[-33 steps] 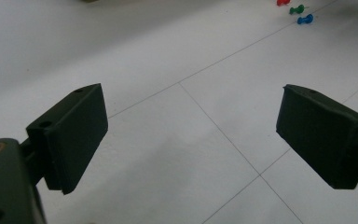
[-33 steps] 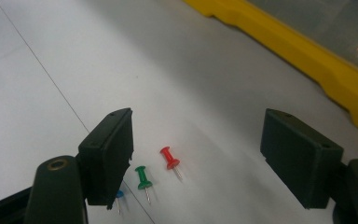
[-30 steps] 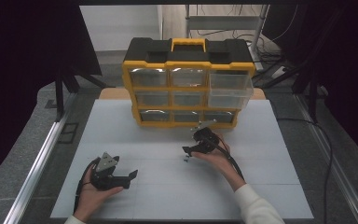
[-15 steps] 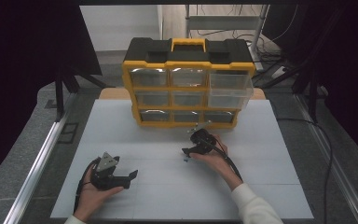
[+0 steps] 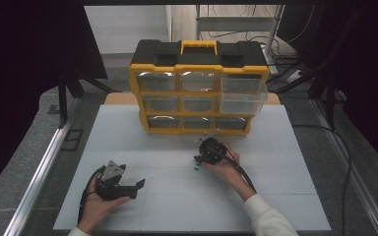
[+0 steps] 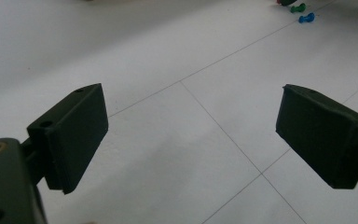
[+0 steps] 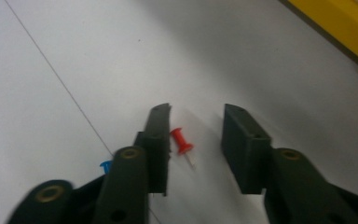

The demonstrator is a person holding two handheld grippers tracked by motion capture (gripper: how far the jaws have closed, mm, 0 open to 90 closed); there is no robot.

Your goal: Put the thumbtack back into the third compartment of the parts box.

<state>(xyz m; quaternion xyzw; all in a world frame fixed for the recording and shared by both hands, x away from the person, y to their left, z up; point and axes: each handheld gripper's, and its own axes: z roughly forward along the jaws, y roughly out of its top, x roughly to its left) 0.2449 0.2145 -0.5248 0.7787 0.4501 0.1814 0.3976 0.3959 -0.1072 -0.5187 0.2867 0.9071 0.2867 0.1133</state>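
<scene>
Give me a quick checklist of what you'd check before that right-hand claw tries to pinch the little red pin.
1. Red pushpin lies between the jaws of the right gripper: ok.
2. Jaws around the pin: they have just been closing, and a gap shows on the far side, so no grip yet: not ok.
3. Pin centred in the gap: it lies close against one jaw: not ok.
4. Other pins out of the way: a blue pushpin sits just outside that jaw, apart from the red one: ok.
5. Left gripper clear of the work, jaws wide with nothing between them: ok.
6. Organizer has a drawer pulled out to drop the pin in: ok.
</scene>
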